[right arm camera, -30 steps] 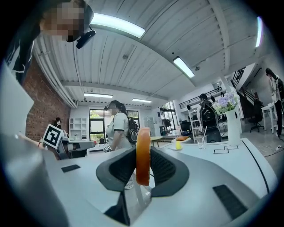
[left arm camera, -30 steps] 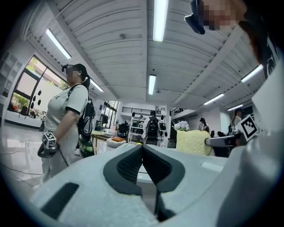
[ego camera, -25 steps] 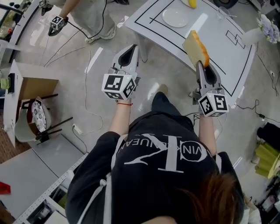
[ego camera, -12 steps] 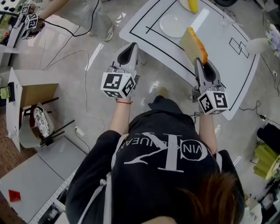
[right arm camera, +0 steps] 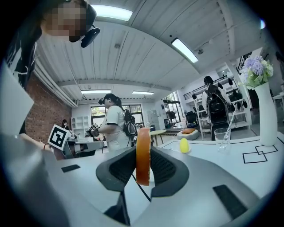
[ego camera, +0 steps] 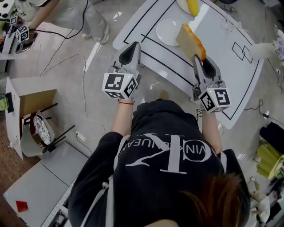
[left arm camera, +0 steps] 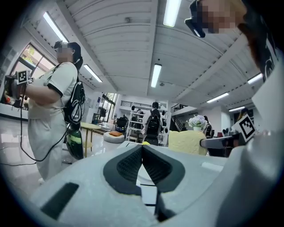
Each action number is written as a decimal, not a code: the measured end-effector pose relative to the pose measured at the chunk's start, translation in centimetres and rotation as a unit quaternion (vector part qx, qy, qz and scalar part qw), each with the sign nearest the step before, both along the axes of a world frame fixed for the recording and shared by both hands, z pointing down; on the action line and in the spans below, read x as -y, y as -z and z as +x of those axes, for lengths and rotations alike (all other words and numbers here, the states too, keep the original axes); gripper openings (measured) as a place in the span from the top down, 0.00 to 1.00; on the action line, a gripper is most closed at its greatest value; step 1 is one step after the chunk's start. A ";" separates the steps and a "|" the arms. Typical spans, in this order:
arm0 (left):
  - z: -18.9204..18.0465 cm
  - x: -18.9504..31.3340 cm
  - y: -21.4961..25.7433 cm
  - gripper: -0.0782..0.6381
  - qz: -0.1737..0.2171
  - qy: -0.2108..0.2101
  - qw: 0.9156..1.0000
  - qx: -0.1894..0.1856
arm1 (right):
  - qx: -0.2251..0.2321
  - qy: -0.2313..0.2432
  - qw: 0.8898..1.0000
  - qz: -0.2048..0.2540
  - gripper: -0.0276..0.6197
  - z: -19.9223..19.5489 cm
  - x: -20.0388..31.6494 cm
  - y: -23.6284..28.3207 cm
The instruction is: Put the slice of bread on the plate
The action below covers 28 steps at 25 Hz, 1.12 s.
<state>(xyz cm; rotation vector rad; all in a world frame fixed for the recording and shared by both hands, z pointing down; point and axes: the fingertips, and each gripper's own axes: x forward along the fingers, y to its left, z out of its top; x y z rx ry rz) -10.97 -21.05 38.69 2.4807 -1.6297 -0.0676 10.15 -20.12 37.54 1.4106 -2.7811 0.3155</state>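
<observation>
My right gripper (ego camera: 198,61) is shut on a slice of bread (ego camera: 190,41), held on edge with its orange crust up, over the near part of the white table (ego camera: 230,84). In the right gripper view the bread (right arm camera: 143,142) stands upright between the pads of the right gripper (right arm camera: 143,165). A bare white plate (ego camera: 167,32) lies on the table just left of and beyond the slice. My left gripper (ego camera: 131,48) is shut on nothing and hovers at the table's near left edge. From the left gripper view the jaws of the left gripper (left arm camera: 142,148) meet, and the bread (left arm camera: 188,142) shows to the right.
A second plate with a yellow fruit (ego camera: 192,5) sits at the table's far edge, with a glass (ego camera: 229,22) and a flower vase (ego camera: 265,45) to the right. On the floor at left are cables (ego camera: 84,88) and a cardboard box (ego camera: 27,95). Another person (ego camera: 66,15) stands at the upper left.
Both grippers have moved forward over the table. The bread has come closer to the bare plate and is still held the same way.
</observation>
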 end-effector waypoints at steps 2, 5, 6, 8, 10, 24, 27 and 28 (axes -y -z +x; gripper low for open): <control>0.1 0.3 -0.5 0.88 -0.007 -0.003 1.000 0.002 | -0.002 0.005 1.000 -0.006 0.82 -0.2 0.5 -0.3; -0.2 0.7 -0.8 0.88 -0.012 -0.002 1.000 0.001 | -0.001 0.012 1.000 -0.014 0.82 -0.7 1.2 -0.8; -0.3 0.9 -0.8 0.88 -0.012 -0.003 1.000 0.001 | 0.000 0.013 1.000 -0.016 0.82 -1.0 1.5 -0.9; -0.3 1.2 -1.2 0.88 -0.015 -0.009 1.000 0.005 | 0.005 0.013 1.000 -0.022 0.82 -1.3 2.0 -1.2; -0.4 1.8 -1.7 0.88 -0.022 -0.016 1.000 0.008 | 0.013 0.011 0.999 -0.029 0.82 -1.6 2.6 -1.5; 0.7 10.7 -1.4 0.88 -0.039 -0.098 0.994 0.028 | 0.126 -0.036 0.983 -0.125 0.82 -3.4 9.2 -3.6; 1.3 11.8 -1.6 0.88 -0.043 -0.112 0.992 0.029 | 0.179 -0.050 0.967 -0.172 0.82 -4.1 9.8 -4.6; 1.4 12.0 -1.7 0.88 -0.044 -0.117 0.992 0.029 | 0.199 -0.056 0.960 -0.187 0.82 -4.4 10.0 -5.0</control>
